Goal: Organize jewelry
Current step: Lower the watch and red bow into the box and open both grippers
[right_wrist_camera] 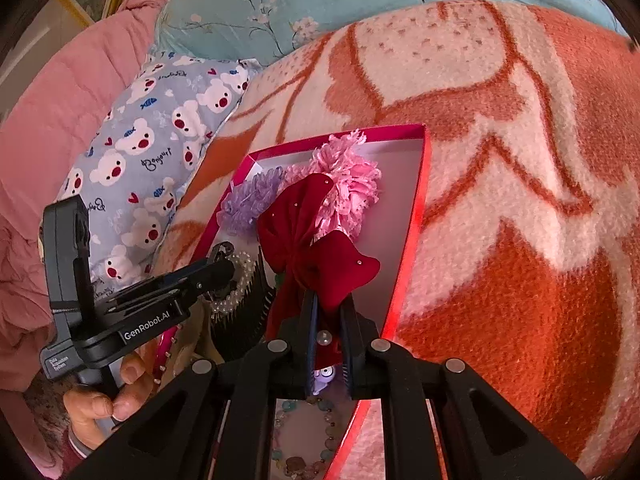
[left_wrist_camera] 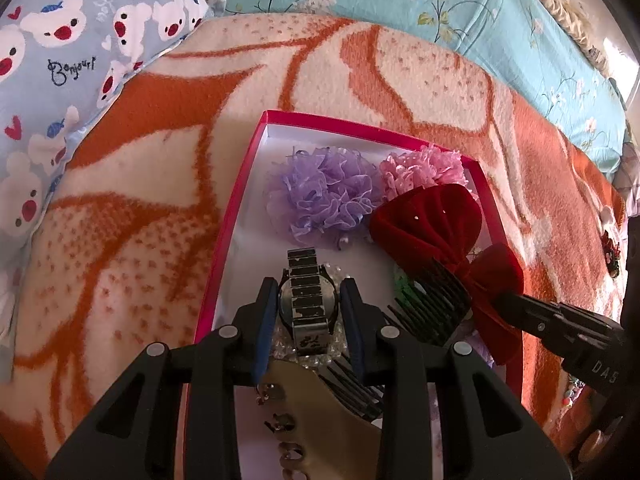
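Note:
A shallow pink box (left_wrist_camera: 228,220) with a white inside lies on the bed. In it are a purple frilly scrunchie (left_wrist_camera: 324,196), a pink one (left_wrist_camera: 420,168) and a clear bead bracelet (left_wrist_camera: 334,271). My left gripper (left_wrist_camera: 310,284) is low in the box, its blue pads shut on a metal-band watch (left_wrist_camera: 307,300) over the bracelet. My right gripper (right_wrist_camera: 330,296) is shut on a red velvet bow (right_wrist_camera: 304,220) with a black comb (right_wrist_camera: 248,312), holding it above the box's right half. A gold rhinestone clip (left_wrist_camera: 320,420) lies under the left gripper, and a coloured bead bracelet (right_wrist_camera: 304,436) under the right.
The box rests on an orange and cream blanket (left_wrist_camera: 140,220). A blue bear-print pillow (left_wrist_camera: 48,80) lies to the left, a teal floral quilt (left_wrist_camera: 460,8) behind, a pink quilt (right_wrist_camera: 52,100) further left. A person's hand (right_wrist_camera: 104,392) grips the left handle. Small trinkets (left_wrist_camera: 612,248) lie on the blanket at right.

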